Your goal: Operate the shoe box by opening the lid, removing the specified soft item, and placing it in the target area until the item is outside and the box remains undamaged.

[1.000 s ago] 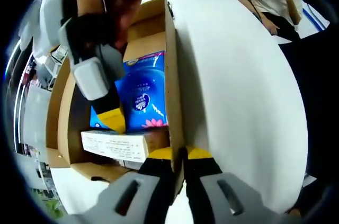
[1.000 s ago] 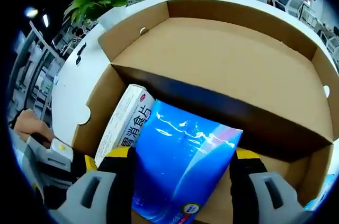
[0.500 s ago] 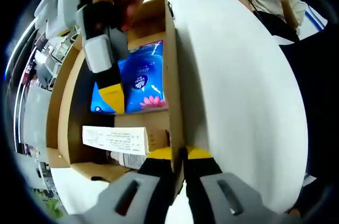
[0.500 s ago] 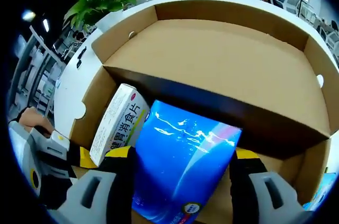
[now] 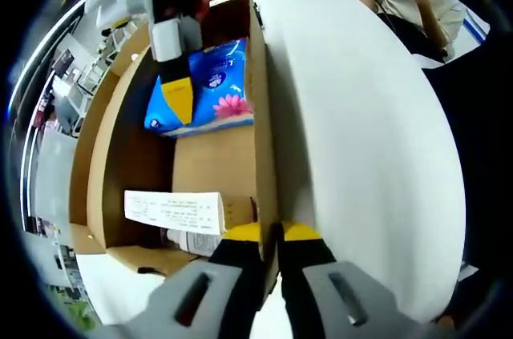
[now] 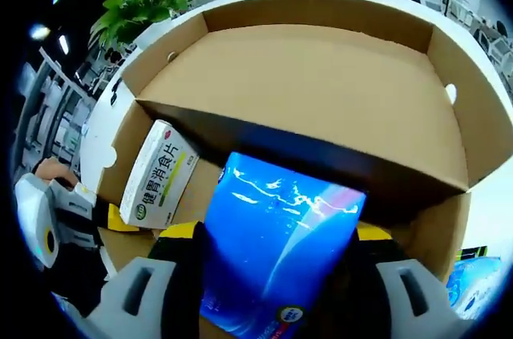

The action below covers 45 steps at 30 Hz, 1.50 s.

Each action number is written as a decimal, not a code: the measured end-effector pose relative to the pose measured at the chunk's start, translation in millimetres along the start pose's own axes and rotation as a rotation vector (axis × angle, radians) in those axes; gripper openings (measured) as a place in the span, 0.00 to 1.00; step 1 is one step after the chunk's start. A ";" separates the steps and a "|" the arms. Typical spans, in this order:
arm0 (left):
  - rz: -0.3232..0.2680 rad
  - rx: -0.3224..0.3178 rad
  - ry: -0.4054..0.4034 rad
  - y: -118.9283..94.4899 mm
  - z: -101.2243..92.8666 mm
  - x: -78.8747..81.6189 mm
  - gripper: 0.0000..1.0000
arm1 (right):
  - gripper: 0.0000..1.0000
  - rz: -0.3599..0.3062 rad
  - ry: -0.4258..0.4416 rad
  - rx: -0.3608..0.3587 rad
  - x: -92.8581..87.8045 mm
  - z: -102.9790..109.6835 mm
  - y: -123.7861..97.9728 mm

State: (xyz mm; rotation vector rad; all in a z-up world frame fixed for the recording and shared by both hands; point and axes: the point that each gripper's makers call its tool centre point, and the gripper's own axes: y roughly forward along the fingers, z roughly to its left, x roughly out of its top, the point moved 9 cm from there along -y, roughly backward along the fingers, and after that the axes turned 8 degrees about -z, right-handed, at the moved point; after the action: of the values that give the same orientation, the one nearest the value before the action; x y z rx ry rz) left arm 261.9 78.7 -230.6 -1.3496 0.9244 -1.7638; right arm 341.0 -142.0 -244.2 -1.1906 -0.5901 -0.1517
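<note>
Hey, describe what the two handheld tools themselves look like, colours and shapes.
Both match: the left tool has grey moulded jaws with slot cut-outs, black inner sections and yellow tips. The right tool shows the same grey, black and yellow; seen from the left gripper view it adds a pale grey block above its yellow tip.

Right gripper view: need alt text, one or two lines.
The right gripper is shut on a glossy blue soft tissue pack, holding it above the open brown cardboard shoe box. A white and yellow-green small carton lies in the box at left, the left gripper grips the box's edge, and a green potted plant stands behind.
</note>
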 end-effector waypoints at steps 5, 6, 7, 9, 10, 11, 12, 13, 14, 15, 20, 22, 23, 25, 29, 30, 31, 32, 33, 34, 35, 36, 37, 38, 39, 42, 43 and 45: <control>-0.003 0.000 -0.001 0.8 0.4 1.3 0.05 | 0.75 0.004 -0.031 -0.012 2.7 6.5 3.8; -0.003 0.000 -0.003 0.7 0.5 1.2 0.05 | 0.76 0.007 -0.031 -0.014 2.8 6.6 4.2; -0.004 0.000 -0.001 0.5 0.3 1.1 0.05 | 0.77 0.010 -0.028 -0.016 2.7 6.6 4.6; -0.003 0.001 -0.001 0.4 0.0 1.0 0.05 | 0.78 0.010 -0.032 -0.037 4.9 8.0 4.9; -0.002 0.001 -0.001 0.3 -0.1 1.0 0.05 | 0.78 0.007 -0.040 -0.050 5.6 10.8 3.2; -0.002 0.001 -0.001 0.3 -0.1 0.9 0.05 | 0.78 0.007 -0.046 -0.058 6.0 12.6 1.9; -0.002 0.001 0.001 0.1 -0.3 0.8 0.05 | 0.78 0.008 -0.053 -0.084 6.6 15.7 -1.2; -0.002 0.001 0.001 0.0 -0.2 0.6 0.05 | 0.78 0.012 -0.069 -0.092 7.3 18.0 -3.4; -0.003 0.000 0.001 0.0 -0.1 0.6 0.05 | 0.80 0.009 -0.078 -0.097 7.5 20.1 -4.4; -0.004 0.000 0.002 -0.1 0.2 0.4 0.05 | 0.82 0.002 -0.082 -0.107 8.6 23.8 -5.1; -0.003 -0.008 -0.005 -0.3 1.3 0.0 0.05 | 0.89 0.000 -0.036 -0.163 7.6 32.0 1.4; -0.002 -0.010 -0.002 -0.1 1.5 0.0 0.04 | 0.88 0.016 -0.012 -0.180 0.0 36.1 -0.4; -0.002 -0.010 -0.002 -0.1 1.3 -0.1 0.04 | 0.89 0.022 -0.006 -0.181 -2.0 37.2 -0.8; -0.003 -0.008 0.002 -0.2 0.3 -0.7 0.05 | 0.89 0.037 0.007 -0.205 -9.5 38.3 -0.7; -0.001 -0.006 0.000 0.0 -0.4 -0.9 0.05 | 0.90 0.069 0.030 -0.251 -23.0 36.7 4.6; -0.002 -0.005 0.003 0.0 -0.6 -1.1 0.05 | 0.90 0.059 0.056 -0.253 -24.7 38.1 6.5; -0.002 -0.005 0.005 0.1 -0.8 -1.3 0.05 | 0.90 0.065 0.061 -0.256 -26.0 38.8 7.6; -0.002 -0.005 0.006 0.2 -1.1 -1.4 0.05 | 0.89 0.065 0.066 -0.259 -26.6 39.9 9.3; -0.002 -0.005 0.005 0.3 -1.4 -1.5 0.05 | 0.88 0.067 0.065 -0.259 -27.5 41.3 11.4; -0.004 -0.007 0.010 0.3 -1.8 -1.9 0.05 | 0.89 0.064 0.056 -0.263 -28.3 42.5 14.3; -0.007 -0.010 0.020 0.3 -1.8 -2.1 0.05 | 0.89 0.063 0.035 -0.271 -28.8 43.2 15.6; -0.009 -0.010 0.023 0.2 -2.2 -2.3 0.05 | 0.89 0.061 0.037 -0.274 -29.3 43.9 15.9; -0.010 -0.008 0.023 0.4 -2.4 -2.3 0.05 | 0.90 0.060 0.034 -0.279 -29.9 44.1 16.2; -0.008 -0.008 0.022 0.5 -2.7 -2.2 0.05 | 0.90 0.062 0.032 -0.281 -30.0 43.2 16.4; -0.006 -0.007 0.021 0.6 -3.0 -2.2 0.05 | 0.90 0.061 0.036 -0.281 -30.3 42.4 16.5; -0.006 -0.008 0.019 0.7 -3.1 -2.3 0.05 | 0.93 0.058 0.043 -0.275 -31.4 40.7 18.5; -0.007 -0.008 0.019 1.1 -2.5 -2.1 0.05 | 0.93 0.057 0.047 -0.271 -32.3 39.9 19.8; -0.005 -0.006 0.018 1.4 -3.1 -1.9 0.05 | 0.94 0.062 0.044 -0.275 -32.0 42.1 20.6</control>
State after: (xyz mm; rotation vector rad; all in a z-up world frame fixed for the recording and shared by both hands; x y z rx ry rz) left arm 259.4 80.1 -233.2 -1.3435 0.9371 -1.7808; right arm 307.8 -102.2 -267.4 -1.4666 -0.5033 -0.2106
